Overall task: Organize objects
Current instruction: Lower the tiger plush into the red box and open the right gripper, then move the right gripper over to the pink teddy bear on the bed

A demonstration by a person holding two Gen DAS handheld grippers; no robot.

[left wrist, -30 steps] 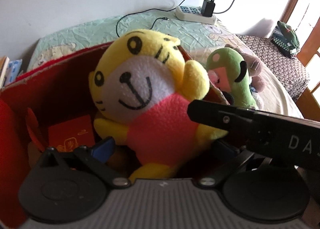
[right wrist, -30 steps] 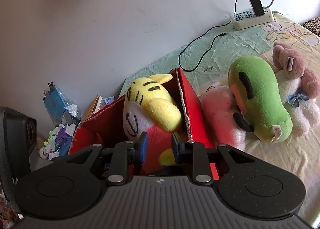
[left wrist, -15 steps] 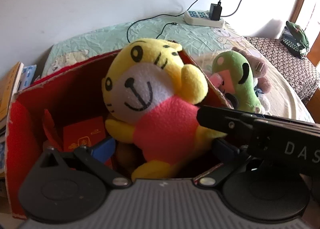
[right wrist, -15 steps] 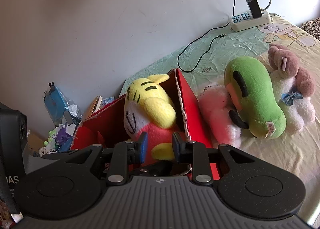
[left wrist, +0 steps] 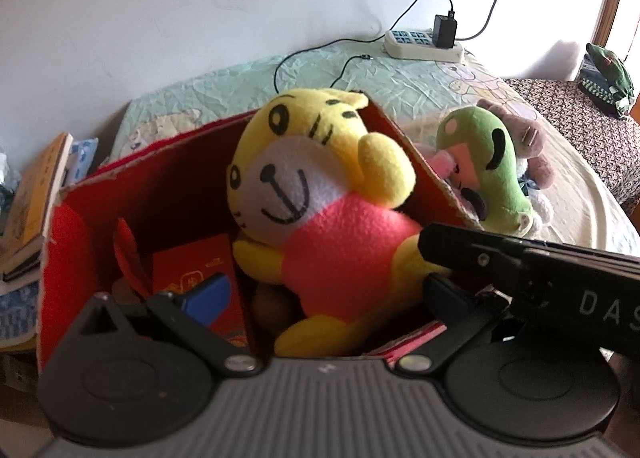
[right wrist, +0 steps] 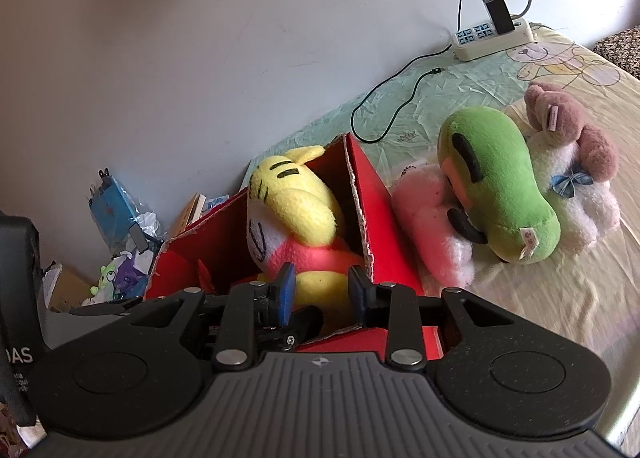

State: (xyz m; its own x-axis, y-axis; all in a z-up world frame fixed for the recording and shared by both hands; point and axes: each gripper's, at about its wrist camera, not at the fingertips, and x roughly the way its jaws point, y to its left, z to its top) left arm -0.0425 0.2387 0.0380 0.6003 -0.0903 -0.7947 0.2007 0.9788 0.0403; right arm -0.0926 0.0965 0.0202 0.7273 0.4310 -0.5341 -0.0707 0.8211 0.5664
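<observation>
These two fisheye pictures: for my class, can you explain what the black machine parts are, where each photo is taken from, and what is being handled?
No robot here: a person holds hand-operated tongs in each hand, with a camera on each looking along its fingers. One picture is from the left tongs, which stand wide open; the other from the right tongs, which are opening around the foot of a yellow tiger plush. The plush sits in a red cardboard box on a bed. Beside the box lie a green plush and other soft toys, and a power strip by the wall.

The yellow tiger plush (left wrist: 320, 213) fills the right half of the red box (left wrist: 68, 242) — only its left side, above red envelopes (left wrist: 192, 270), stays free.
</observation>
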